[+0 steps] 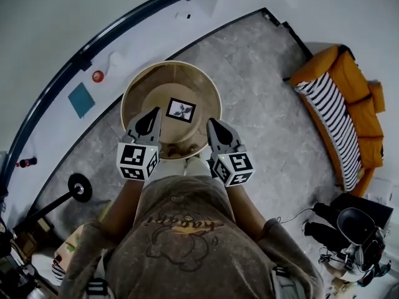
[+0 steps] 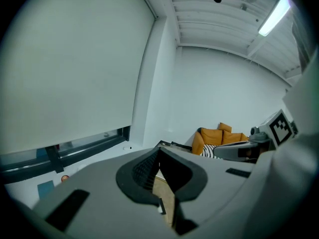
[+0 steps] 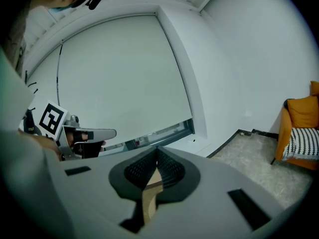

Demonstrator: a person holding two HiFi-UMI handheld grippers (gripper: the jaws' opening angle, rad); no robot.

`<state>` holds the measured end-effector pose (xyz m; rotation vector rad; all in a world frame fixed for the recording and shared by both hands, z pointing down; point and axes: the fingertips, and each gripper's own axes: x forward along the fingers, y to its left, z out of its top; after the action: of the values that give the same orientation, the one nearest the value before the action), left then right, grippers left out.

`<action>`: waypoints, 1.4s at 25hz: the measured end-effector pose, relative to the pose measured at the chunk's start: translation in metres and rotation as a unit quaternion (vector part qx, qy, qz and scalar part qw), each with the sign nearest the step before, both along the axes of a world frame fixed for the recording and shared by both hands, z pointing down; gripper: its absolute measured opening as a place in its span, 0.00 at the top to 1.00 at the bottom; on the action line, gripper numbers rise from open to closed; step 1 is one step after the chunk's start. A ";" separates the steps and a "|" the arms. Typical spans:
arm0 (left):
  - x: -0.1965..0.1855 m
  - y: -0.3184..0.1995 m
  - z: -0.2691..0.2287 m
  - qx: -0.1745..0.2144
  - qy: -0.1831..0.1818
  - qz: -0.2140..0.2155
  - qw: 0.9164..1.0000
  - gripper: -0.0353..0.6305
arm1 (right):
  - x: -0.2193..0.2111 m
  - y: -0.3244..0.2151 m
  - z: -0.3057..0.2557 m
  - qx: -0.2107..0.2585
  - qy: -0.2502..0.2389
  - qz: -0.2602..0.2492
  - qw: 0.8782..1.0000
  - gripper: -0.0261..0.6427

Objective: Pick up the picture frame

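A small black picture frame (image 1: pixel 181 110) with a white mat and a dark leaf print lies flat near the middle of a round wooden table (image 1: pixel 134 89). My left gripper (image 1: pixel 154 112) hovers over the table's near left part, just left of the frame, its jaws shut and empty. My right gripper (image 1: pixel 211 122) is over the near right rim, a little right of the frame, also shut on nothing. In the left gripper view the closed tips (image 2: pixel 159 151) meet, with table wood (image 2: pixel 168 195) below. The right gripper view shows the same, with its tips (image 3: pixel 157 151) together.
An orange sofa (image 1: pixel 340 67) with a striped cushion (image 1: pixel 329 111) stands at the right. A dark window rail (image 1: pixel 75 61) curves along the back left, with a blue patch (image 1: pixel 81 98) and a red knob (image 1: pixel 97 76) below it. A stand's base (image 1: pixel 80 187) and bags (image 1: pixel 358 229) sit on the floor.
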<state>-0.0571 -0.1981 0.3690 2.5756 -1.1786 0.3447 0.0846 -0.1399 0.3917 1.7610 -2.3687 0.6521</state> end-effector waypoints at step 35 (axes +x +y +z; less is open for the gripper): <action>0.020 -0.090 0.198 -0.056 -0.005 -0.059 0.997 0.92 | 0.022 -0.109 0.187 -0.056 -0.031 -0.011 0.998 0.94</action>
<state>-0.0375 -0.2883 0.5666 2.3994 -1.2707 0.3870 0.1064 -0.2484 0.5786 1.6890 -2.3381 0.8318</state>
